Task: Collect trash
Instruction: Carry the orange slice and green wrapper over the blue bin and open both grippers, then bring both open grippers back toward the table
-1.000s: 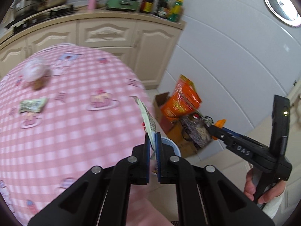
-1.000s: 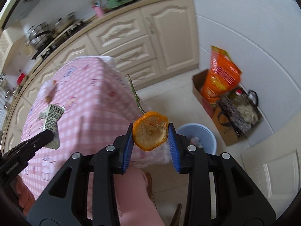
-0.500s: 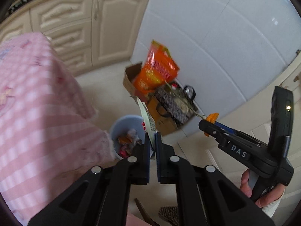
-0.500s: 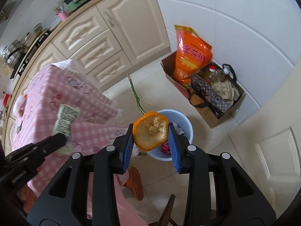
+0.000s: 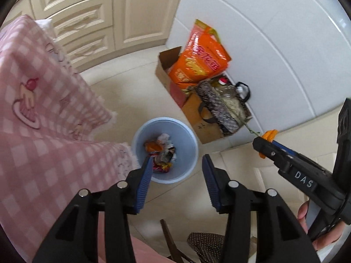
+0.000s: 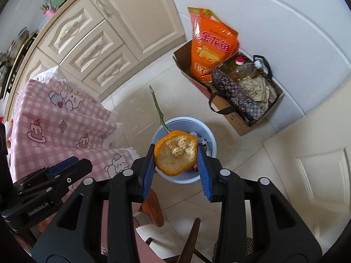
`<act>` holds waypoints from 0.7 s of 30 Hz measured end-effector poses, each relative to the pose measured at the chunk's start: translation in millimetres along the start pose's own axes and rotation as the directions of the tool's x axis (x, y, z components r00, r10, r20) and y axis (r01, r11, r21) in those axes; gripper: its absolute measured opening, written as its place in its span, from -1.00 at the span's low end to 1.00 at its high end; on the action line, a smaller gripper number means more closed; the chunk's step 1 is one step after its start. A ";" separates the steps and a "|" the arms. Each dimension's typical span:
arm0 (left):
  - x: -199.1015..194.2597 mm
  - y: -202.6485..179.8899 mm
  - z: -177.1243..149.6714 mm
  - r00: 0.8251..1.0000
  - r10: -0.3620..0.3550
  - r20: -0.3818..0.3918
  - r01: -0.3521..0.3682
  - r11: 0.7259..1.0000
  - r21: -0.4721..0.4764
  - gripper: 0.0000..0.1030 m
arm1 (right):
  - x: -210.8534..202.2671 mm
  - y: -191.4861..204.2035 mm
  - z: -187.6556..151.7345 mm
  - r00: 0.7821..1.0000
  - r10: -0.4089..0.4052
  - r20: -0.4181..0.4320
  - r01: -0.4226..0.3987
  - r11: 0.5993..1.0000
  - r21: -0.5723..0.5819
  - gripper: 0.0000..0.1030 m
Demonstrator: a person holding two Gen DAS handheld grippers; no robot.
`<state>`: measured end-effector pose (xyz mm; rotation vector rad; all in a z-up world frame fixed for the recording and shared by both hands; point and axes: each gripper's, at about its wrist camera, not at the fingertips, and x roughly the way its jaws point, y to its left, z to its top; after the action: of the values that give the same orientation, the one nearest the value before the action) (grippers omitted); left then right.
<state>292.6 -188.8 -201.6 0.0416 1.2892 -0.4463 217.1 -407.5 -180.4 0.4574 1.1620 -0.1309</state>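
A light blue trash bin [image 5: 186,166] stands on the floor beside the table, with several wrappers [image 5: 162,151] inside. My left gripper [image 5: 177,159] hangs right above it, its jaws opening and nothing between them. My right gripper [image 6: 175,151] is also above the bin [image 6: 210,138]; its jaws are opening, but both pads still touch an orange peel [image 6: 175,155] with a green stem [image 6: 158,107]. In the left wrist view the right gripper [image 5: 263,144] is at the right, with the peel [image 5: 269,134] at its tip.
A table with a pink checked cloth [image 5: 33,109] borders the bin on the left. A cardboard box with an orange bag [image 5: 201,57] and a patterned bag [image 5: 219,107] sits against the white wall. Cream cabinets [image 5: 87,22] stand behind. A chair [image 5: 204,241] is below.
Both grippers swung from the table to above the bin and tilted down. The left jaws opened and the wrapper they held is gone. The right still carries the peel.
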 end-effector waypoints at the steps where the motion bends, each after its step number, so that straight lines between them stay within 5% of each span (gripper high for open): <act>1: -0.9 3.4 0.2 1.000 0.008 0.001 -0.008 1.000 -0.003 -0.10 | 1.4 2.9 1.4 1.000 0.007 -0.004 -0.007 1.000 -0.005 0.18; 21: -26.9 12.6 -23.8 0.999 0.014 0.046 -0.014 1.000 0.003 -0.07 | -5.3 28.6 -14.6 1.000 -0.003 -0.018 0.002 0.998 -0.070 0.30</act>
<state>269.5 -162.7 -186.2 0.0429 1.2422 -0.4345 212.0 -376.4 -172.2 0.3957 1.1809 -0.0879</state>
